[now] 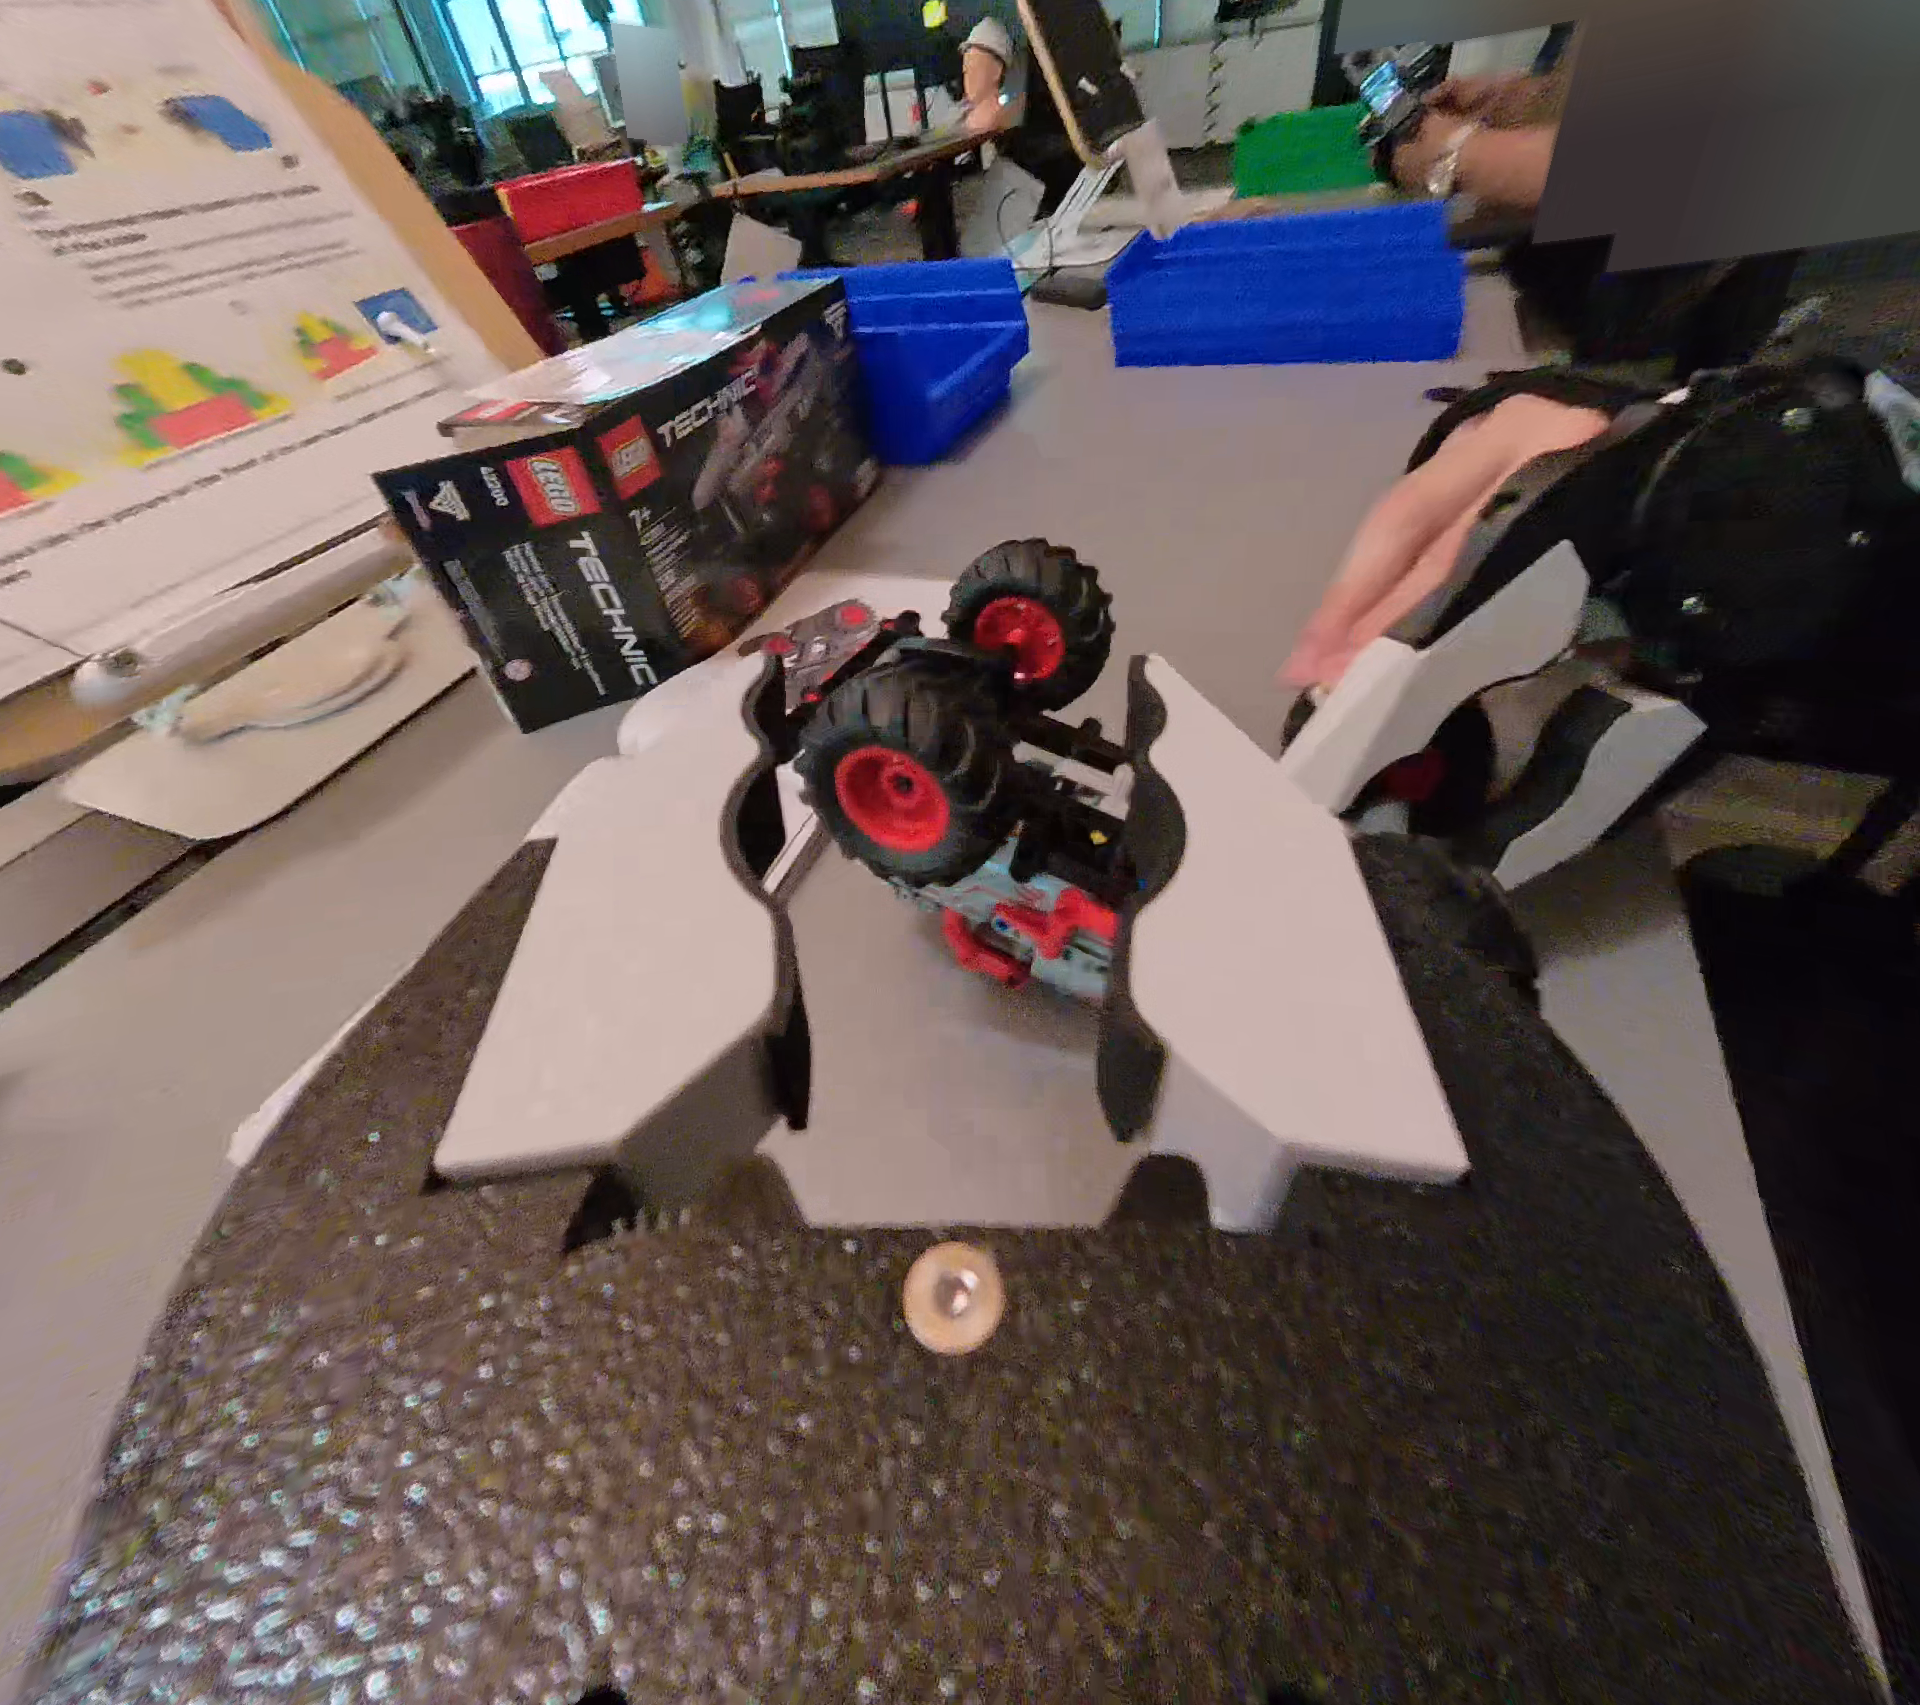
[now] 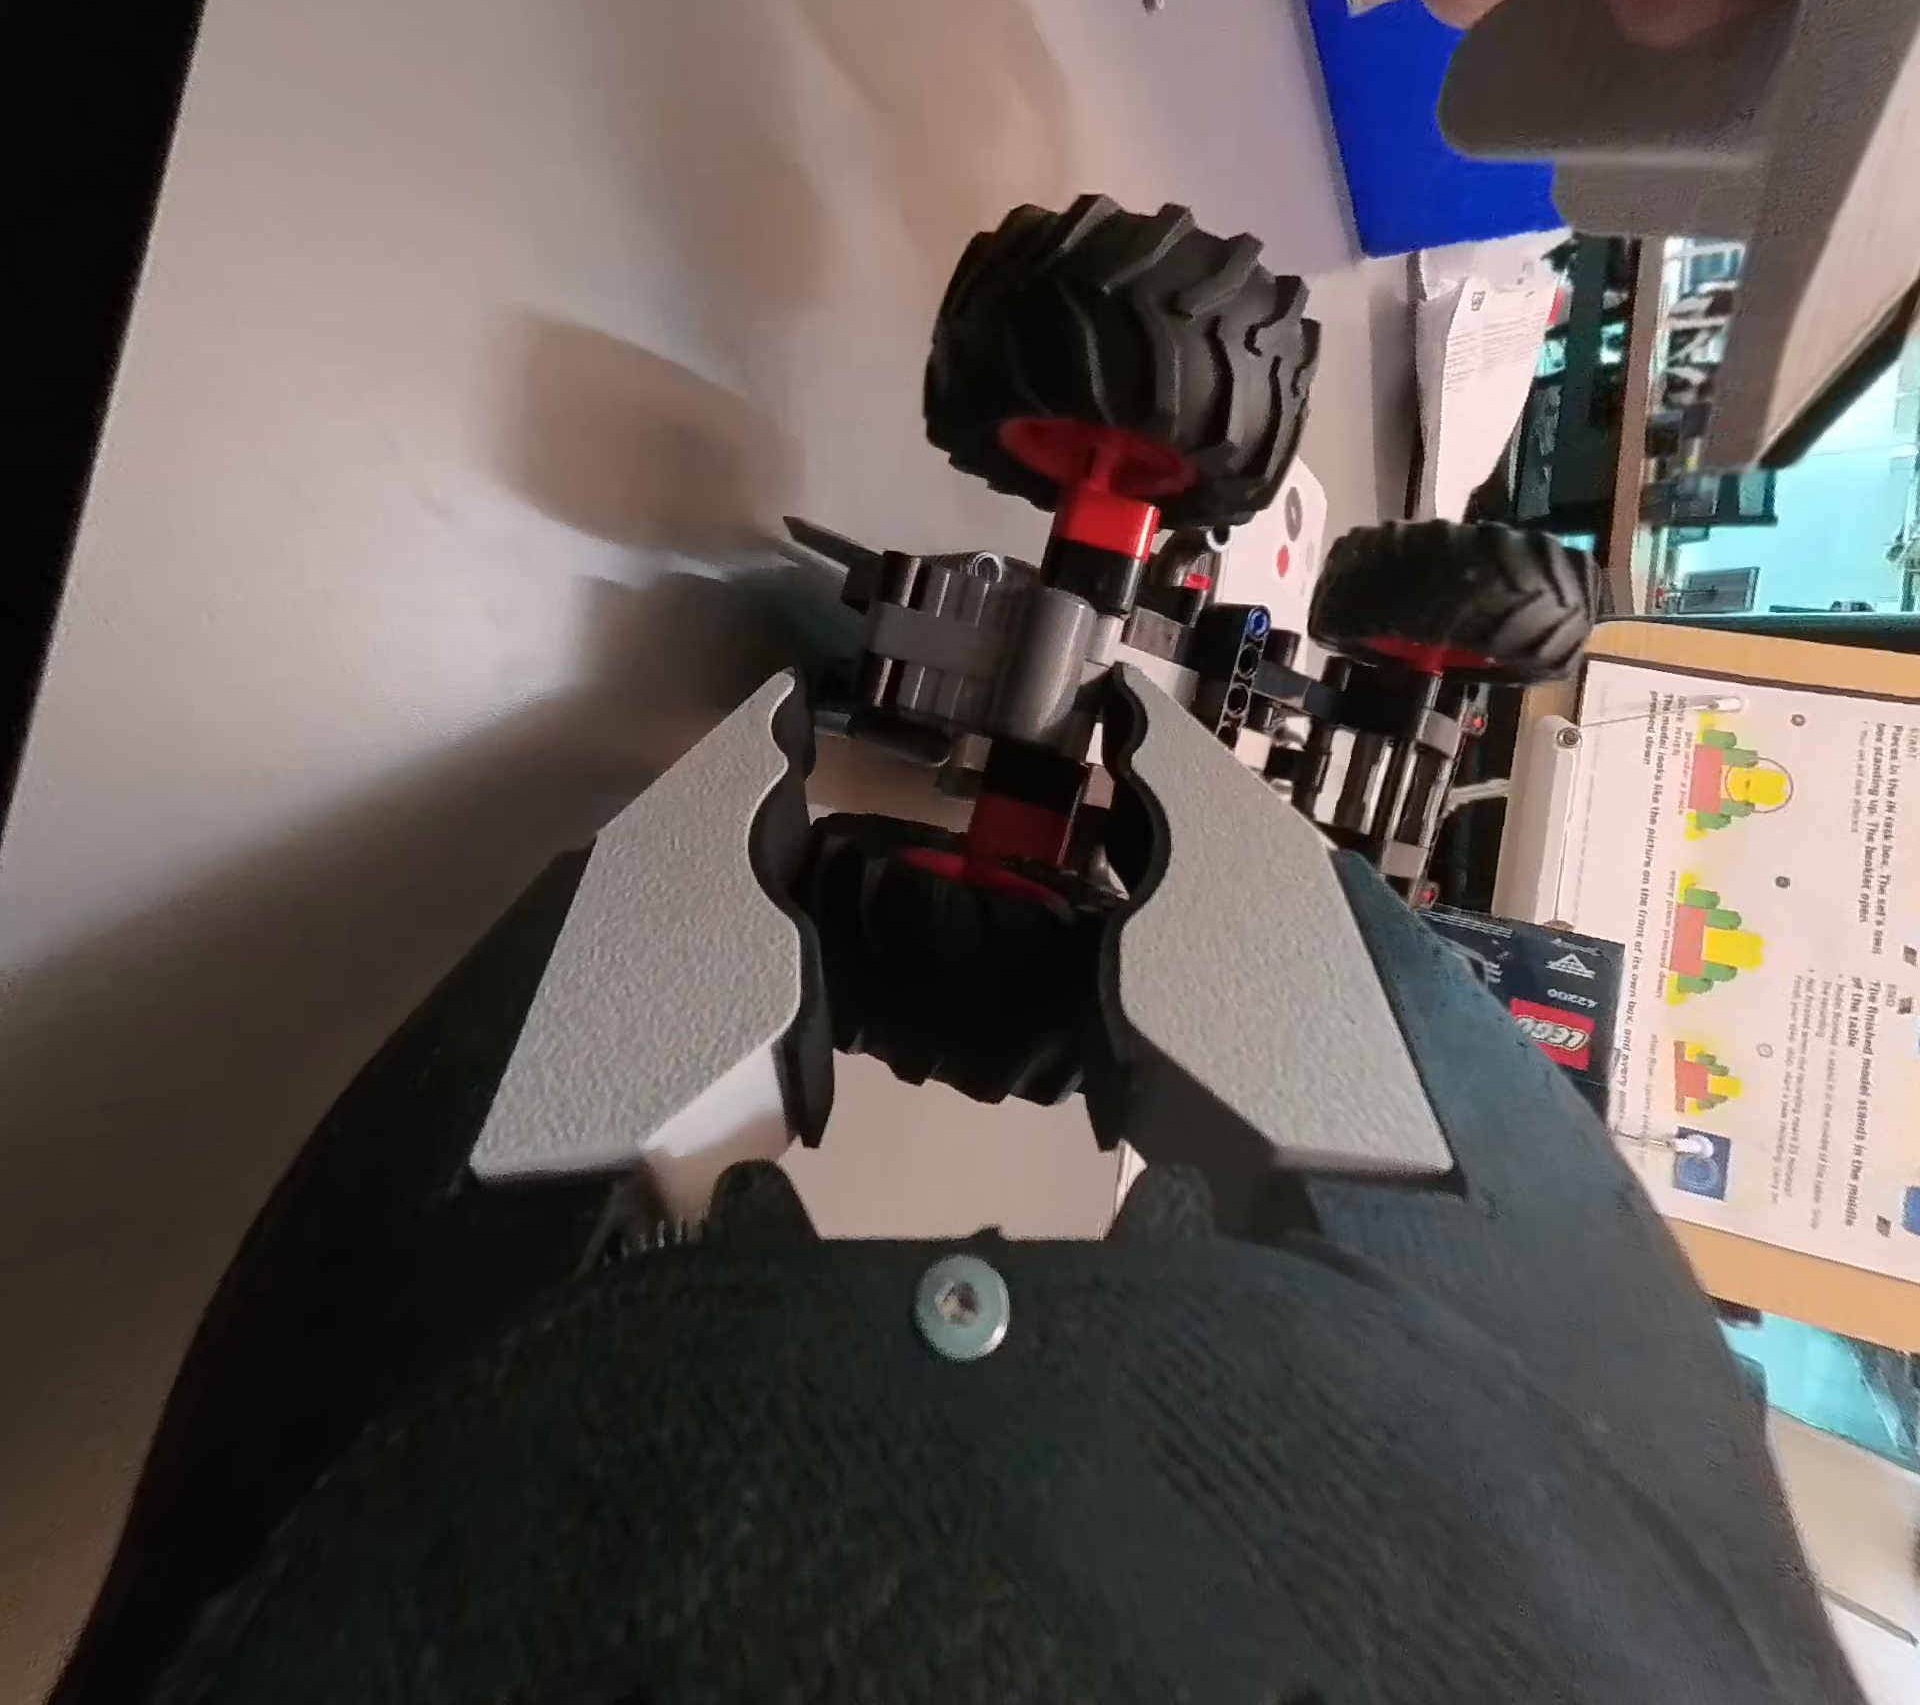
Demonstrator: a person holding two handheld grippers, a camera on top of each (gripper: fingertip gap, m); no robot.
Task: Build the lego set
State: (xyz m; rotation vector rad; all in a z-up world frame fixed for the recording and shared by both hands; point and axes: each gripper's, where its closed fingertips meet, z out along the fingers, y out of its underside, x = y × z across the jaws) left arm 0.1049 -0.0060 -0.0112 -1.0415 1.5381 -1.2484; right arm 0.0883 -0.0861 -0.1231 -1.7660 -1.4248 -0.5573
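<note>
1. Gripping a black tyre (image 2: 951, 959) of the monster truck (image 1: 935, 782), my right gripper (image 2: 961, 907) holds the model tipped over, wheels in the air, above the white sheet (image 1: 883, 606) on the grey table (image 1: 1195, 450).
2. My left gripper (image 1: 951, 845) hangs around the truck with its fingers wide apart, closed on nothing.
3. I judge the rubber tyre a soft hold: it could turn on its axle or pull off, and the truck would swing or drop.
4. Closing the left gripper on the red bumper (image 1: 1023, 933) could pop loose panels.
5. Only the left wrist view shows the set's box (image 1: 634, 502) at far left and the blue bins (image 1: 1288, 284) beyond.
6. Only the right wrist view shows the grey underside (image 2: 997, 647) and the red hub (image 2: 1101, 450).
</note>
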